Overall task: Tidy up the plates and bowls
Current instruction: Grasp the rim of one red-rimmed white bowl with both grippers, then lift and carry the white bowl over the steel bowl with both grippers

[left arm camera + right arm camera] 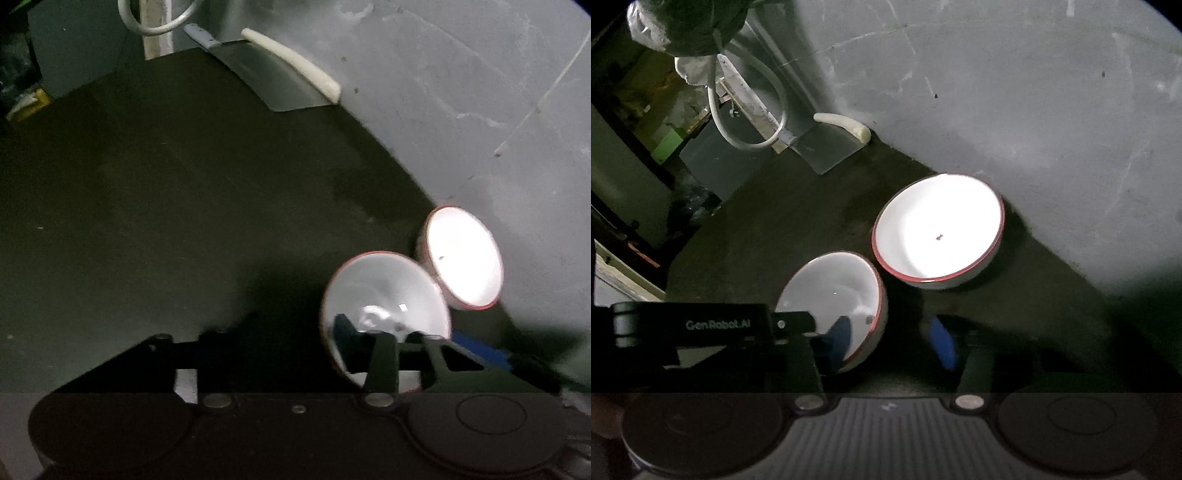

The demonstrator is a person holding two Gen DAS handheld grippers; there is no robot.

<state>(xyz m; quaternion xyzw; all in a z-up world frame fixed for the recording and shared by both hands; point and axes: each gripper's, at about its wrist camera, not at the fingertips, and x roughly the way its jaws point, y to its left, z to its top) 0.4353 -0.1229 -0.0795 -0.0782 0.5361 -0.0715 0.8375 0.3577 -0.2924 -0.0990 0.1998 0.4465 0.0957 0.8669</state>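
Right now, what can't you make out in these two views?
1. Near bowl: lower side hidden behind the black GenRobot.AI-labelled bar, right wrist view; whether anything grips it is unclear.
2. Blue pad, right wrist view: motion-blurred.
3. Far bowl: inside blown out by glare, both views; its dark speck is too small to identify.
4. Clutter at upper left, right wrist view: too dark.
5. Plates: none in view.

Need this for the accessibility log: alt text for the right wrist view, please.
Two white bowls with red rims sit on a dark counter: the near bowl is tilted, a blue-padded finger of the left gripper inside its rim, beside the far bowl resting by a grey wall. A cleaver leans at the back. The right gripper looks open and empty.
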